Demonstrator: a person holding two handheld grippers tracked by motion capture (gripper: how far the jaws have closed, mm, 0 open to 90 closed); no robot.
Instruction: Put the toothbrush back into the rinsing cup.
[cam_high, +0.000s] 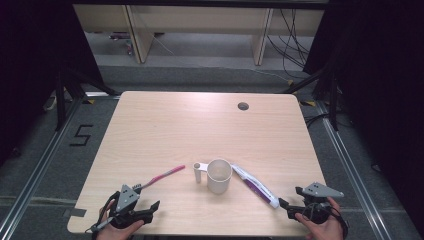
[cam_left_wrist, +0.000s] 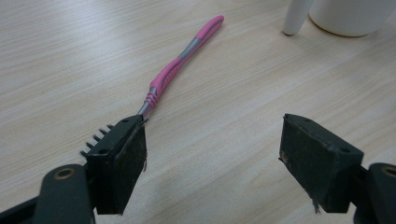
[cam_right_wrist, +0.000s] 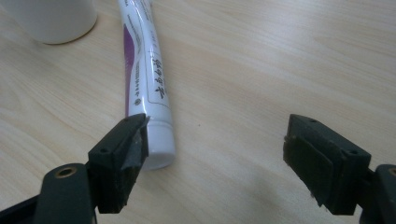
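A pink and grey toothbrush (cam_high: 162, 176) (cam_left_wrist: 180, 67) lies flat on the wooden table (cam_high: 200, 125), left of a white mug (cam_high: 219, 175) (cam_left_wrist: 348, 16). A white and purple toothpaste tube (cam_high: 255, 185) (cam_right_wrist: 144, 70) lies to the mug's right, cap end toward me. My left gripper (cam_high: 142, 209) (cam_left_wrist: 212, 158) rests at the front left, open and empty; the brush head is half hidden behind its left jaw. At the front right my right gripper (cam_high: 285, 207) (cam_right_wrist: 215, 161) stands open, the tube's cap beside its left jaw.
The mug's handle (cam_high: 198, 171) sticks out toward the toothbrush. A round cable hole (cam_high: 243, 106) is in the table's far right part. Black curtains hang on both sides, and desk legs and cables stand behind the table.
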